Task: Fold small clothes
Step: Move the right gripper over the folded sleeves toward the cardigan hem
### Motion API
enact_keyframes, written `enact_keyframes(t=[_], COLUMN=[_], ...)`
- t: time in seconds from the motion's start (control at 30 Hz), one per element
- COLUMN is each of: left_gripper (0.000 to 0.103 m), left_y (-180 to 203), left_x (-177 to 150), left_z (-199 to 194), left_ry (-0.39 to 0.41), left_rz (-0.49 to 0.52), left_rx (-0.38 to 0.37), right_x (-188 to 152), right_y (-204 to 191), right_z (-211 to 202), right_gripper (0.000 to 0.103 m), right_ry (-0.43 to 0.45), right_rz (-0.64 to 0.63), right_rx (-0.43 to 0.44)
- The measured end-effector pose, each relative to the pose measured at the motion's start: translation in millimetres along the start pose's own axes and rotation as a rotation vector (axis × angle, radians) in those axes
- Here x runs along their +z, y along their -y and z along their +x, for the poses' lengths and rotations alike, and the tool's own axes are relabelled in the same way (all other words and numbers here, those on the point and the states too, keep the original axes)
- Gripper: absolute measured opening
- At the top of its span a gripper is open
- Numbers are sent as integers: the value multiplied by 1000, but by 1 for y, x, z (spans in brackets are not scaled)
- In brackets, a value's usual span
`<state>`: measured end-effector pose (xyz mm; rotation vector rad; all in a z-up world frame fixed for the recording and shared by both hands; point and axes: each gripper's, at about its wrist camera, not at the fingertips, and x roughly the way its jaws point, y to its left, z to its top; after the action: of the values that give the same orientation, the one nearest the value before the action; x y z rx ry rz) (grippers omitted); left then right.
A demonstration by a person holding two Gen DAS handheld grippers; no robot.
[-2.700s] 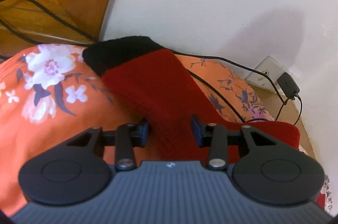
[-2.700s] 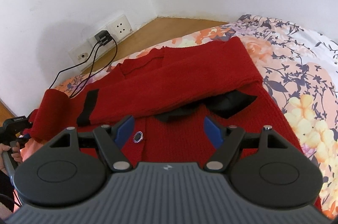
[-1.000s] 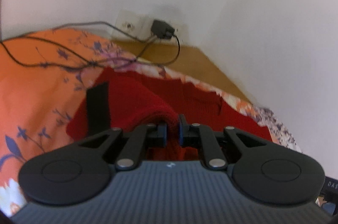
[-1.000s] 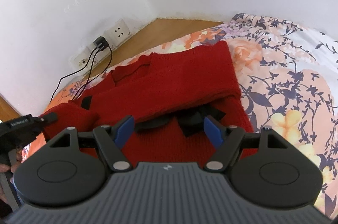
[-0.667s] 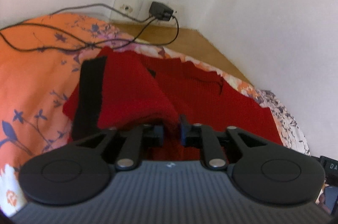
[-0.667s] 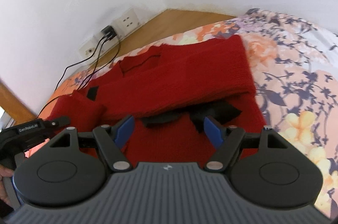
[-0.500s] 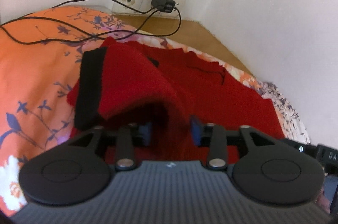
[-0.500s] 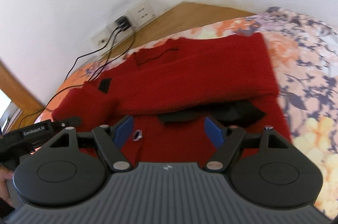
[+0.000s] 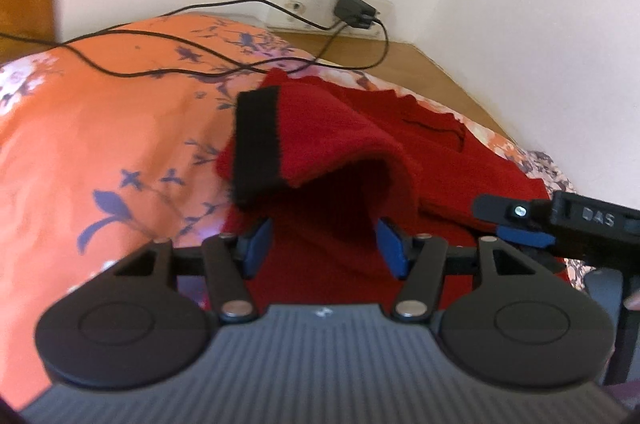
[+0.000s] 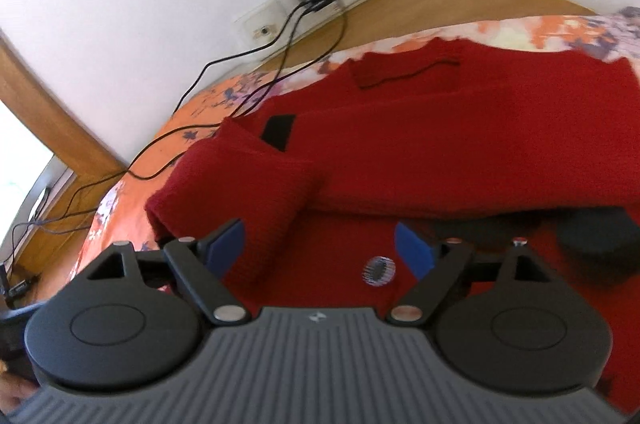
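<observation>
Hidden and cut-off parts

The red sweater (image 10: 460, 152) runs under the right gripper (image 10: 318, 250) and off the frame's right edge; its hem is unseen. The button (image 10: 378, 271) is blurred. The other gripper (image 9: 560, 224) is cut by the left view's edge.

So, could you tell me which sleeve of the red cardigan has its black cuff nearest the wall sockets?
The left sleeve, folded beside the open left gripper; the other sleeve's cuff lies by the right gripper.

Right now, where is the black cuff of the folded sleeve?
In the left wrist view, the black cuff sits left of centre, on the red sweater, beyond the open left gripper.
</observation>
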<state>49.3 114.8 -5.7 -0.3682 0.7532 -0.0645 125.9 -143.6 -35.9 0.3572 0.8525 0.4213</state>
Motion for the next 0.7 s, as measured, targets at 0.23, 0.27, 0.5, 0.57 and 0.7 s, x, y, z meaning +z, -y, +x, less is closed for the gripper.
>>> enact_keyframes(t=[0.23, 0.27, 0.5, 0.57, 0.7], left_gripper=[59, 59, 59, 59, 59], left_y=[-17, -19, -24, -24, -25], left_x=[-2, -2, -5, -6, -9], left_z=[2, 4, 21, 25, 32], left_ry=[9, 7, -10, -17, -30], left_rz=[12, 16, 57, 62, 62], left_rx=[86, 97, 142, 139, 150], right_x=[8, 9, 14, 15, 15], right_y=[-15, -14, -4, -6, -10], right_z=[46, 51, 74, 76, 77], right_gripper=[88, 88, 88, 88, 88], right_ry=[-112, -126, -171, -170, -171], right_rz=[38, 61, 184, 177, 185], right_rx=[80, 85, 112, 107, 96])
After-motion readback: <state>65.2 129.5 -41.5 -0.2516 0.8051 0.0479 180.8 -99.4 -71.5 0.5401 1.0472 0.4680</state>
